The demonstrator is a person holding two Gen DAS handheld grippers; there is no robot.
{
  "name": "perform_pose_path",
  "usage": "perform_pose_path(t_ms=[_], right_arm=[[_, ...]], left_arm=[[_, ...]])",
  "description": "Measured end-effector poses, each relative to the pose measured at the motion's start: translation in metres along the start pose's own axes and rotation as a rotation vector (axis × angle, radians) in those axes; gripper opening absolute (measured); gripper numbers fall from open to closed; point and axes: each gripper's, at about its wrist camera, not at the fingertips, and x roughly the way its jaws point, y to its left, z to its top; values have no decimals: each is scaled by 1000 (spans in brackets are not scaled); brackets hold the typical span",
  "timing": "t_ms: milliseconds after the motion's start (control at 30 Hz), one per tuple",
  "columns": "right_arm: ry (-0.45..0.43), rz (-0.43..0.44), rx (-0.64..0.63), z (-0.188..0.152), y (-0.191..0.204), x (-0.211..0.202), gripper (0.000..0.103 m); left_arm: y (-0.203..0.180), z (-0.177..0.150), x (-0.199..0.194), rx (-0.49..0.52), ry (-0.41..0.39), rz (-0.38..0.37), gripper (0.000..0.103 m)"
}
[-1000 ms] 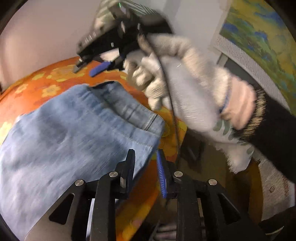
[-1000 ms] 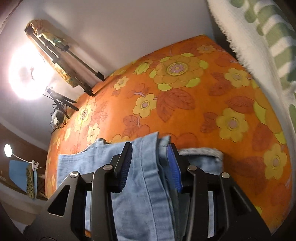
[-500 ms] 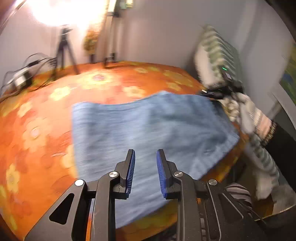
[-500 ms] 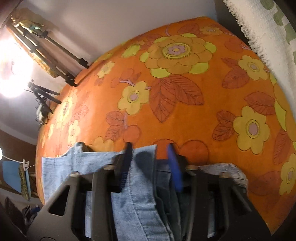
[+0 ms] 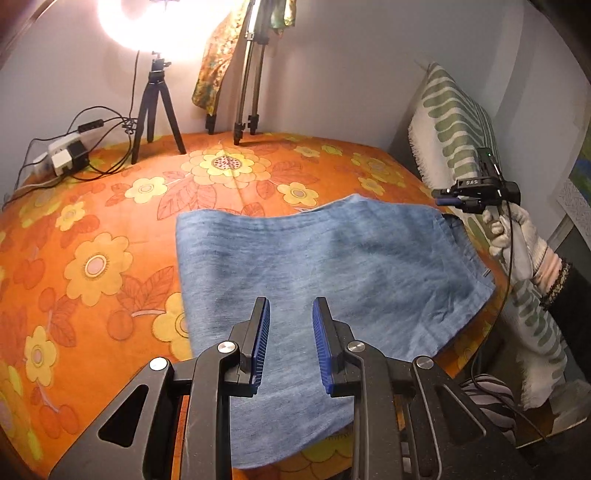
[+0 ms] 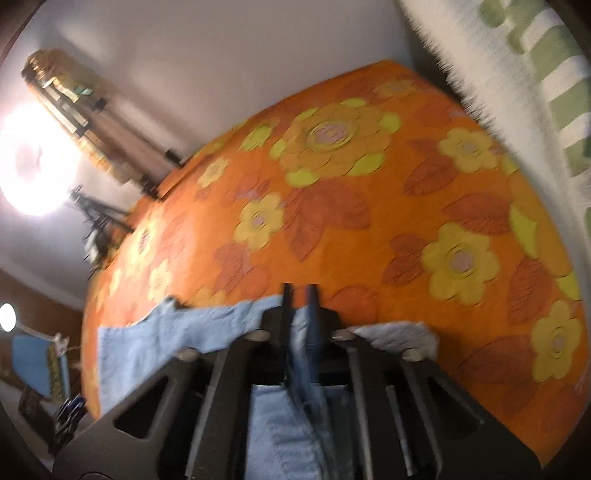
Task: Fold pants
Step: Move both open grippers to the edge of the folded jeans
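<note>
Pants: light blue denim, folded to a broad flat panel on the right half of the table, reaching its right edge and hanging over the near edge.
Table: covered by an orange cloth printed with yellow flowers and rust leaves.
Power strip: white, with black adapters and looping cables, at the far left corner.
Black tripod: stands on the far edge, carrying a glaring round lamp.
Silver tripod: just right of the black one, with a yellow patterned cloth draped beside it.
Left gripper: blue-padded fingers released, nothing between them, hovering above the denim near the near edge.
Right gripper: at the right edge, held by a white knit-gloved hand. Its jaws have just been opening, yet its own blurred view shows them narrow, pinching a fold of denim between the pads.
Throw: white with green stripes and a fringe, upright beyond the right edge.
</note>
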Motion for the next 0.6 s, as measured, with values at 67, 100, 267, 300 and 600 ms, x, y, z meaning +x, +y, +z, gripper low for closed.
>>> perform_pose_path(t_ms=[67, 100, 267, 300, 600], right_arm=[[8, 21, -30, -1, 7, 4, 53], [19, 13, -54, -2, 12, 9, 53], [76, -68, -179, -8, 36, 38, 11], [78, -106, -219, -11, 41, 40, 5], [-38, -261, -229, -15, 30, 8, 0]], left_arm=[[1, -1, 0, -4, 1, 5, 22], [2, -2, 0, -7, 1, 8, 22], [12, -4, 0, -28, 7, 34, 22], [15, -4, 0, -33, 7, 43, 22], [42, -15, -3, -110, 42, 77, 38]])
